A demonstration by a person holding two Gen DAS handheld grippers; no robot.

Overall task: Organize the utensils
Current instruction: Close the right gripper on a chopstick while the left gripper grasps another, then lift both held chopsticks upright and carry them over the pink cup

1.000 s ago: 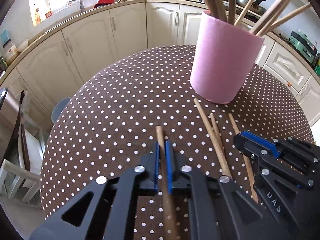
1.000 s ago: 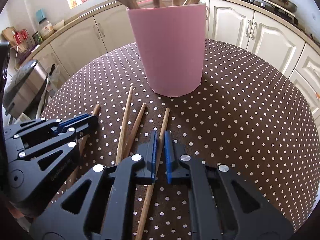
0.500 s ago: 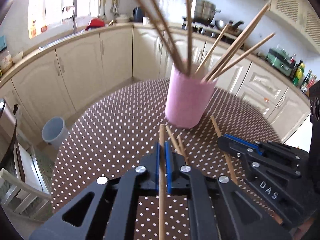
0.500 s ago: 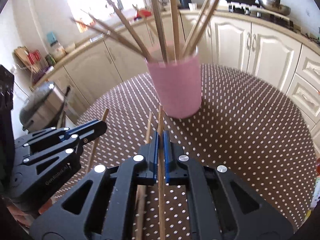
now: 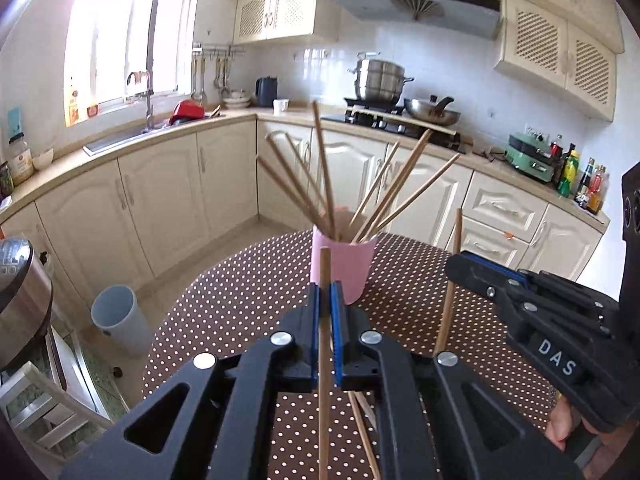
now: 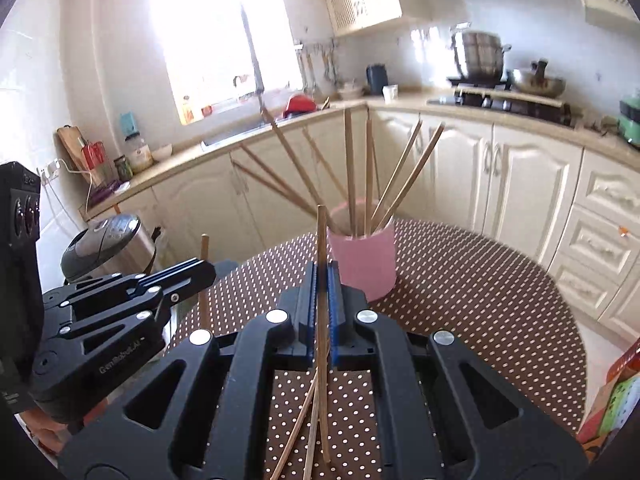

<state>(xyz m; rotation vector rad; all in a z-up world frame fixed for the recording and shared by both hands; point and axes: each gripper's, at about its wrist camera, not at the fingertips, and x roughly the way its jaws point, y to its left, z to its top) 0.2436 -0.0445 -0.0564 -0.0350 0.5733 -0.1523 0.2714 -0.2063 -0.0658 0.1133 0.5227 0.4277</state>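
Note:
A pink cup holding several wooden chopsticks stands on the round dotted table. My left gripper is shut on one chopstick, held nearly upright in the air short of the cup. To its right, my right gripper grips another chopstick. In the right wrist view my right gripper is shut on that chopstick, with the cup just beyond. The left gripper and its chopstick show at the left. Two loose chopsticks lie on the table below.
A pale bin stands on the floor left of the table, near a rice cooker and a white chair. A colourful box sits at the table's right edge. Kitchen cabinets run behind.
Both grippers have risen from the table, each lifting a chopstick off the cloth. The cup now looks farther off and lower, and two chopsticks stay on the table.

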